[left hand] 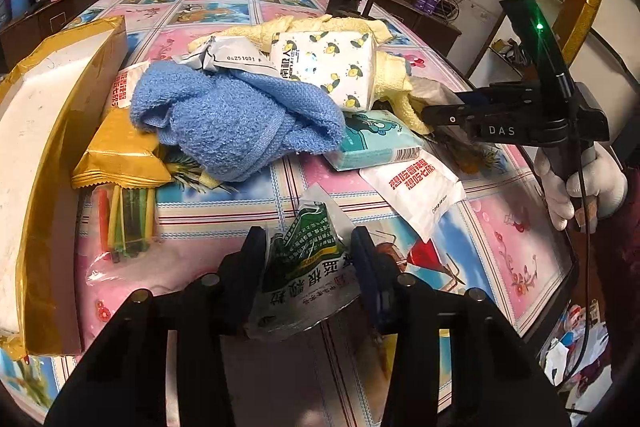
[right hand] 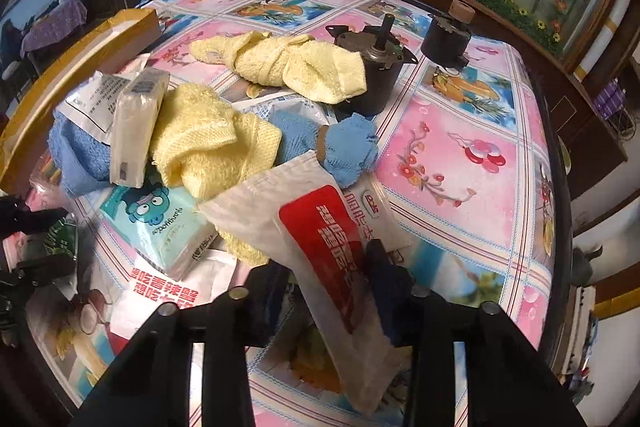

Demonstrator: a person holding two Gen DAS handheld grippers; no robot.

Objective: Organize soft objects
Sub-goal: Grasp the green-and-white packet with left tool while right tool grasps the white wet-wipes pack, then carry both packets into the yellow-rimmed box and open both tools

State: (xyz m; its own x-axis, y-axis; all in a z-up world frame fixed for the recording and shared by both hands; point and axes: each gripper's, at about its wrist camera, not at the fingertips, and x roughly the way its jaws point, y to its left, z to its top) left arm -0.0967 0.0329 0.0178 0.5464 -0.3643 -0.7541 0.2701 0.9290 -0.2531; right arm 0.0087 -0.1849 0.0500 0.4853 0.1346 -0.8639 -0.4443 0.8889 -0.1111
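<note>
My left gripper (left hand: 310, 257) is shut on a crumpled green-and-silver sachet (left hand: 308, 247), held just above the flowered tablecloth (left hand: 240, 223). My right gripper (right hand: 328, 269) is shut on a white packet with a red label (right hand: 320, 247), lifted over the pile. In the heap lie a blue towel (left hand: 236, 119), a yellow towel (right hand: 212, 139), a second yellow towel (right hand: 288, 63), a lemon-print tissue pack (left hand: 328, 67) and a teal tissue pack (left hand: 372, 139). The right gripper (left hand: 444, 117) shows in the left wrist view, held by a white-gloved hand (left hand: 584, 187).
A taped cardboard box (left hand: 48, 147) stands along the left of the table. A golden snack packet (left hand: 116, 155) and a white sachet with red print (left hand: 416, 191) lie near the pile. Two dark motors (right hand: 376, 67) (right hand: 446, 35) sit at the back, before a wooden-framed picture.
</note>
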